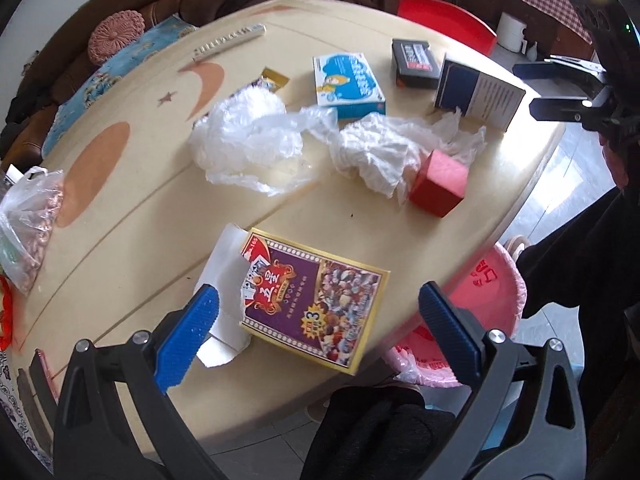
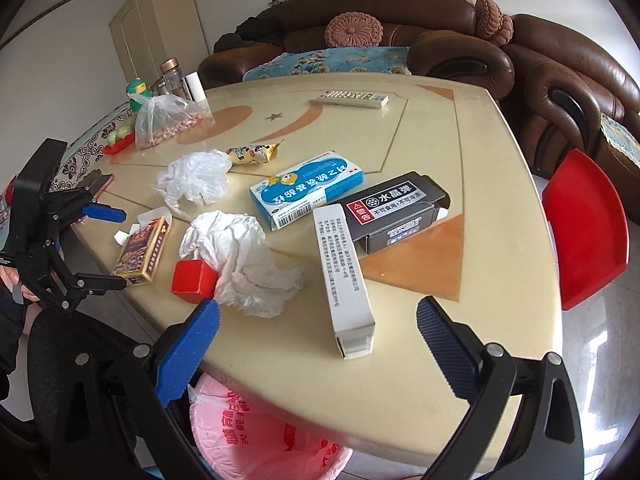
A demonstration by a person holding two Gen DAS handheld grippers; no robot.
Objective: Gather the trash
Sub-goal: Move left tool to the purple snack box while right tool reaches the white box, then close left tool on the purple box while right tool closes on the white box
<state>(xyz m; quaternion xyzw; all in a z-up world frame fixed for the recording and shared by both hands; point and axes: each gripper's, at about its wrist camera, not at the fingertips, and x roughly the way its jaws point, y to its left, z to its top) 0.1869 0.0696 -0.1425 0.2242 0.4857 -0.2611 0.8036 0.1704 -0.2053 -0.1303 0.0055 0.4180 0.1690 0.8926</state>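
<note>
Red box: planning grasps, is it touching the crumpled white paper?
Yes, the red box sits pressed against the crumpled white paper.

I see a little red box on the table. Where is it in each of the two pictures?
Left wrist view: the red box sits right of centre, against the crumpled white paper.
Right wrist view: it sits lower left of centre, against the same paper.
Shared landmark: the blue medicine box.

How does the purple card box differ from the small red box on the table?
The purple card box is flat, printed with pictures and text, and its end flap is open; the small red box is cube-like, plain and looks closed. The purple card box lies apart; the small red box touches crumpled white paper. Both sit near the table edge.
</note>
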